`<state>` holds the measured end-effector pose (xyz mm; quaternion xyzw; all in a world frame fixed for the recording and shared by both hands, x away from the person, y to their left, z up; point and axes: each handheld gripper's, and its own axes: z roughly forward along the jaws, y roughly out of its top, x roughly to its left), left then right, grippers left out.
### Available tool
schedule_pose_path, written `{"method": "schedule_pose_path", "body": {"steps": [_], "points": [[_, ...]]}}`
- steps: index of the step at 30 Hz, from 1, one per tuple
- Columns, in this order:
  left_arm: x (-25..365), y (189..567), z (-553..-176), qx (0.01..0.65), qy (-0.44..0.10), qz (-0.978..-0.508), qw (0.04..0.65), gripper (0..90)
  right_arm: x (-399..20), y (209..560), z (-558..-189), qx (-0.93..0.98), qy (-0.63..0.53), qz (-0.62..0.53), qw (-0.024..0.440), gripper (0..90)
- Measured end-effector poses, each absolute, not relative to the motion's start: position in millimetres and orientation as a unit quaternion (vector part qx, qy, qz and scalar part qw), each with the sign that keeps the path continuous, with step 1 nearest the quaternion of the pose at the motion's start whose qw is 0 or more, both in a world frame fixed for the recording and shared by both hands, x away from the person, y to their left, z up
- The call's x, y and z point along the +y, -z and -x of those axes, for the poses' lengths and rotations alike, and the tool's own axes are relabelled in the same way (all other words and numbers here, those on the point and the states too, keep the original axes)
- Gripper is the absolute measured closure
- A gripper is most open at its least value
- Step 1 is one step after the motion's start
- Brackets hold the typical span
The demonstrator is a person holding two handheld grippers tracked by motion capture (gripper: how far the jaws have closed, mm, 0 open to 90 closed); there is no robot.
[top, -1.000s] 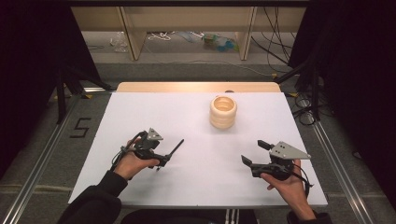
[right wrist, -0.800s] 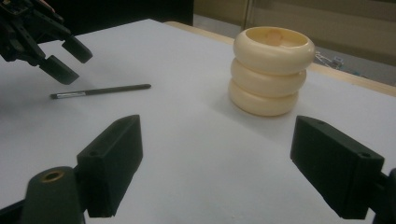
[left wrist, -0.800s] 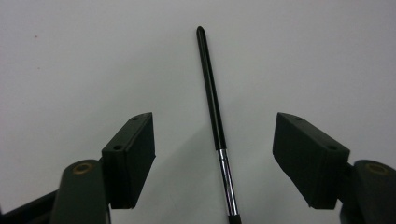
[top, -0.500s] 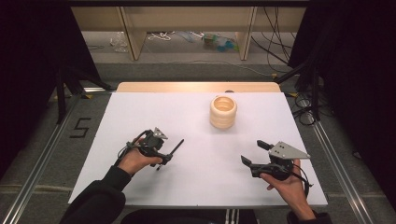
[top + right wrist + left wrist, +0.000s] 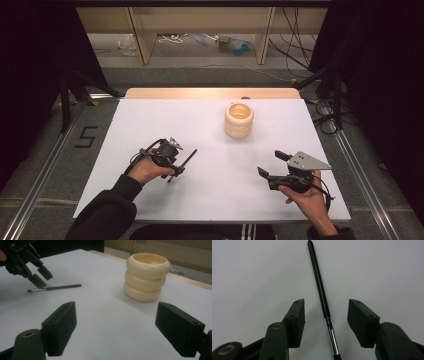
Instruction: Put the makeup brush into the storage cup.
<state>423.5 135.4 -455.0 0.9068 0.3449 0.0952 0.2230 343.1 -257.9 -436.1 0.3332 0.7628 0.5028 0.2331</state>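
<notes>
Desk from the high view: we see a flat white sheet over a pale wooden top, and on it one cream holder, shaped as three stacked rounded rings with an open mouth, standing toward the far middle. One thin black brush lies flat at the near left. The left gripper, held in a person's left hand, sits right at the brush's near end; the right gripper is at the near right, its fingers well apart and holding nothing, with a grey three-cornered plate on top.

From the left gripper view, we look along the brush: a slim, smooth black handle tapering to a point, then a shiny metal ferrule near the bottom edge. It lies between the two matte black fingers, which stand wide and touch neither side of it.

From the right gripper view, we see the holder glossy and smooth, upright, beyond the two widely spread blocky fingers. At the left the brush rests on the desk, with the left gripper poised over its metal end.
</notes>
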Motion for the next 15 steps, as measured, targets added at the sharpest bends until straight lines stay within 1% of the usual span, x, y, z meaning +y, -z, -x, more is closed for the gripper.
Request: {"method": "schedule_pose_path", "body": {"steps": [3,6,8,9,10,11,15], "points": [[134.7,456.2,-424.7,0.345,-0.089,-0.91,0.211,50.8,-258.0,436.1,-343.1,0.763,-0.503,-0.333,0.233,18.5],[132.8,456.7,-423.9,0.353,-0.084,-0.907,0.213,54.0,-257.7,436.2,-343.1,0.763,-0.503,-0.334,0.231,18.6],[132.6,456.6,-425.1,0.347,-0.083,-0.912,0.203,54.0,-257.7,436.2,-343.2,0.763,-0.503,-0.334,0.231,18.6],[132.3,456.5,-425.5,0.347,-0.082,-0.914,0.196,54.0,-258.2,436.3,-344.1,0.763,-0.503,-0.327,0.239,18.6],[133.0,455.5,-427.0,0.335,-0.082,-0.92,0.183,54.1,-258.0,436.3,-344.2,0.763,-0.504,-0.327,0.238,18.6],[132.2,455.5,-426.4,0.342,-0.08,-0.918,0.185,54.1,-258.0,436.3,-344.1,0.763,-0.504,-0.327,0.239,18.6],[131.0,454.2,-428.6,0.333,-0.084,-0.922,0.177,54.8,-258.0,436.2,-344.1,0.763,-0.503,-0.327,0.239,18.6]]}}
